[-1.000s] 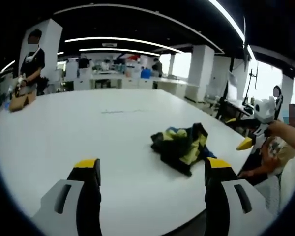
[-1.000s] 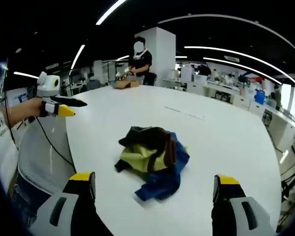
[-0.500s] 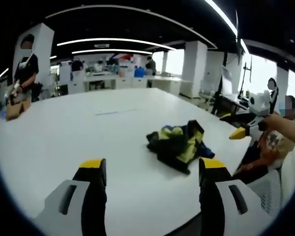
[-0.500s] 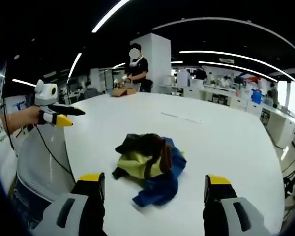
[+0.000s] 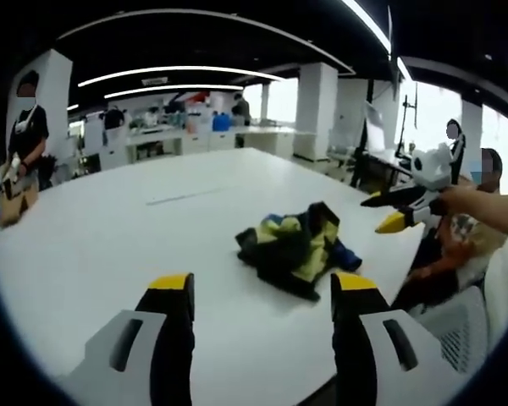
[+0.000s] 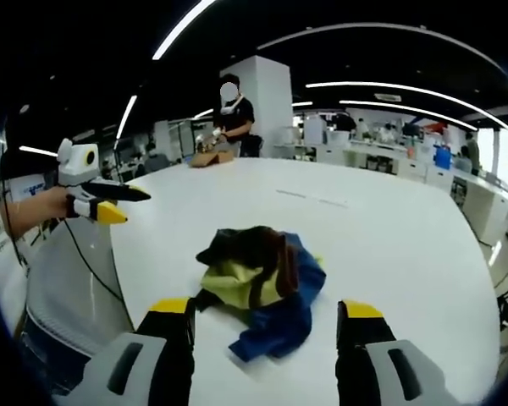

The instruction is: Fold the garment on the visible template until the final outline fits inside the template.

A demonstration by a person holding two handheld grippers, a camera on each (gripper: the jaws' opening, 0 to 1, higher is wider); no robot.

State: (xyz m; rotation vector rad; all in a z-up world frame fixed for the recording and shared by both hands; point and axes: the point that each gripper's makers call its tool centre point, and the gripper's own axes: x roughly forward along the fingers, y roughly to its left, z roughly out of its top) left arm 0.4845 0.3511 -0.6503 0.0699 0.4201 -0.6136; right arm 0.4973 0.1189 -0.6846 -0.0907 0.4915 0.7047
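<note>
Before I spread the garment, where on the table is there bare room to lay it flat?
The white table is bare beyond the crumpled garment, out to a faint line marking, and to its right. In the left gripper view, the stretch left of the garment is bare too. It is tight only at the near edge, by the open right gripper.

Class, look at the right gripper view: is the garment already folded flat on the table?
No. The garment lies in a crumpled heap on the white table, with yellow, blue and dark parts bunched over one another.
</note>
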